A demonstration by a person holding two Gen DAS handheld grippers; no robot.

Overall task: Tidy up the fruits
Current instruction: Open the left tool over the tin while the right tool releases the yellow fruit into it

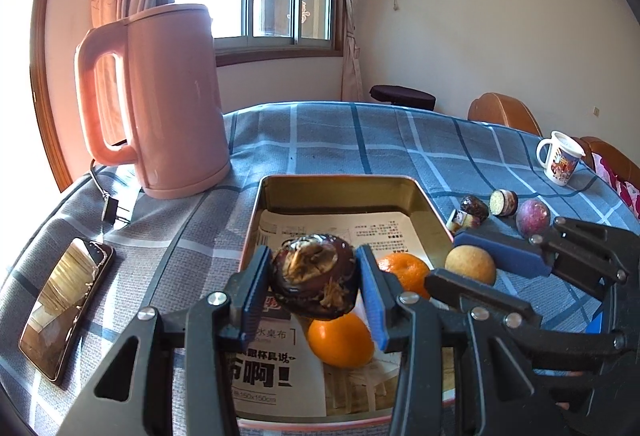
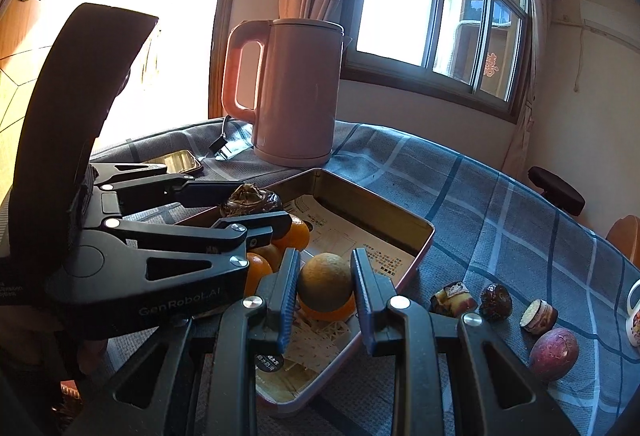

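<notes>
Left gripper is clamping a dark shrivelled fruit above the tin tray; right gripper is holding a tan round fruit; each should be lowering clear of the oranges before releasing.

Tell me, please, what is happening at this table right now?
A person is sorting fruit into a metal tray with two handheld grippers. The left gripper is shut on a dark wrinkled fruit above the tray, where two oranges already lie. The right gripper is shut on a round yellow-brown fruit over the tray. A purple fruit and some cut pieces remain on the tablecloth.
</notes>
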